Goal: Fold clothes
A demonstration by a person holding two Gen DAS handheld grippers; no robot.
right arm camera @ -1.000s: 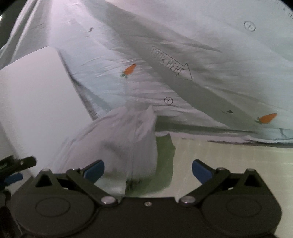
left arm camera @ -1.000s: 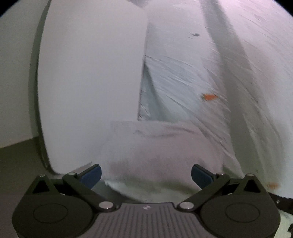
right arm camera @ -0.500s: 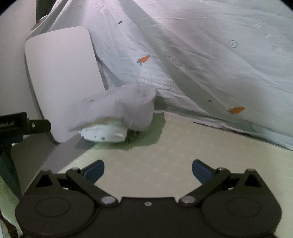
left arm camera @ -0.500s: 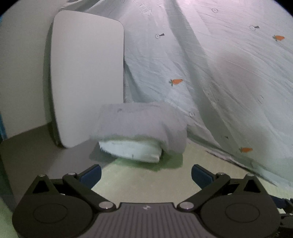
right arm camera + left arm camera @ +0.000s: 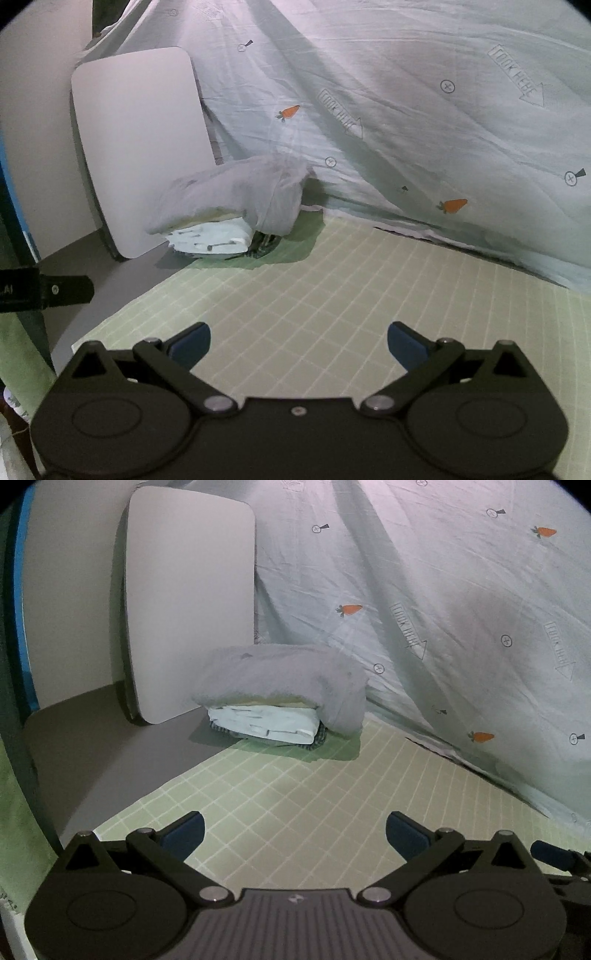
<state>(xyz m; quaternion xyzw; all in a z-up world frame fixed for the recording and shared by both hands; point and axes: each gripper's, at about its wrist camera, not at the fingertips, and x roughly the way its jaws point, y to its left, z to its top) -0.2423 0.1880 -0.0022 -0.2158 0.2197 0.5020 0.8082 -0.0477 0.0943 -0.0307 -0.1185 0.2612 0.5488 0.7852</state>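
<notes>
While 2 claws [image 5: 294, 832] [image 5: 298, 341] gape empty, 1 clothes stack [image 5: 280, 698] sits folded.

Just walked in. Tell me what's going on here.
A person is folding clothes with a handheld two-finger gripper in each hand. Right now the left gripper and right gripper are both open and empty, held above the pale green gridded mat. A small stack of folded clothes, topped by a fluffy grey garment, sits at the mat's far corner beside a leaning white board.

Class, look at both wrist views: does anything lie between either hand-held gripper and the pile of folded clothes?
Nothing visible does. Only bare green gridded mat lies between the left hand-held gripper, the right hand-held gripper and the grey-topped pile of folded clothes.
</notes>
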